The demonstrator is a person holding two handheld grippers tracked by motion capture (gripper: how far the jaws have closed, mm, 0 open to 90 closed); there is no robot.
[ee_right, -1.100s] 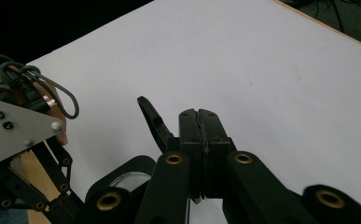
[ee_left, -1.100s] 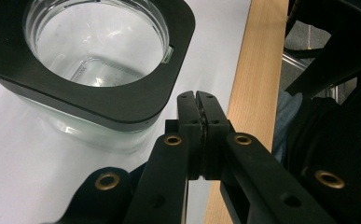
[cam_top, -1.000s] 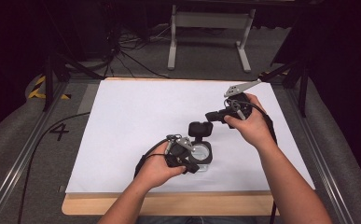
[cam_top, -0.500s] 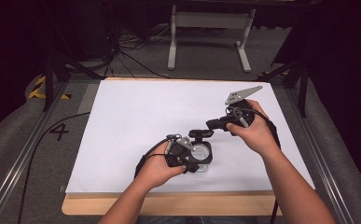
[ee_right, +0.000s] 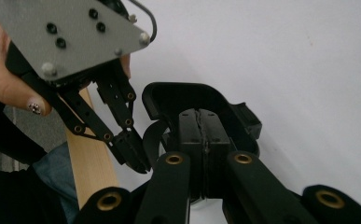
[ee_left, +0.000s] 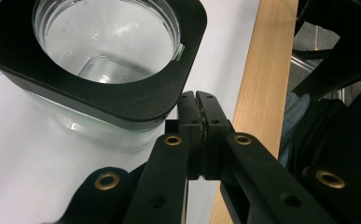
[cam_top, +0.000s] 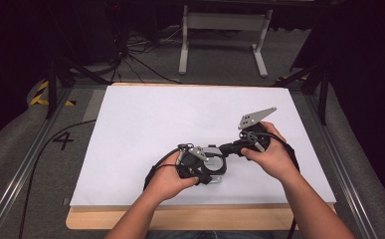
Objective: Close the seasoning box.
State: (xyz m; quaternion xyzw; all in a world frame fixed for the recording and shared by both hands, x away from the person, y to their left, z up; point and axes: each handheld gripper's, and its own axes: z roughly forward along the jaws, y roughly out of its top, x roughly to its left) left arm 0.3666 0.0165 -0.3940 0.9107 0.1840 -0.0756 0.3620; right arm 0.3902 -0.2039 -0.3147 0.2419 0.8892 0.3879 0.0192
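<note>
— Where does the jar sit?
— The jar (cam_top: 211,167) stands on the table (cam_top: 140,124), lower centre of the high view, near the front edge.
— And around it?
— The left hand-held gripper (cam_top: 192,167) touches its left side; the right hand-held gripper (cam_top: 227,148) meets its upper right.

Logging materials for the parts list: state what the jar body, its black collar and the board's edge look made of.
Jar body: seemingly clear glass or hard plastic; see-through, with bright glints and threaded ridges at the mouth.
Black collar: likely moulded plastic; matte, smooth, rounded corners.
Board edge: looks like light wood; tan with fine straight grain, under a white sheet of a matte material.
</note>
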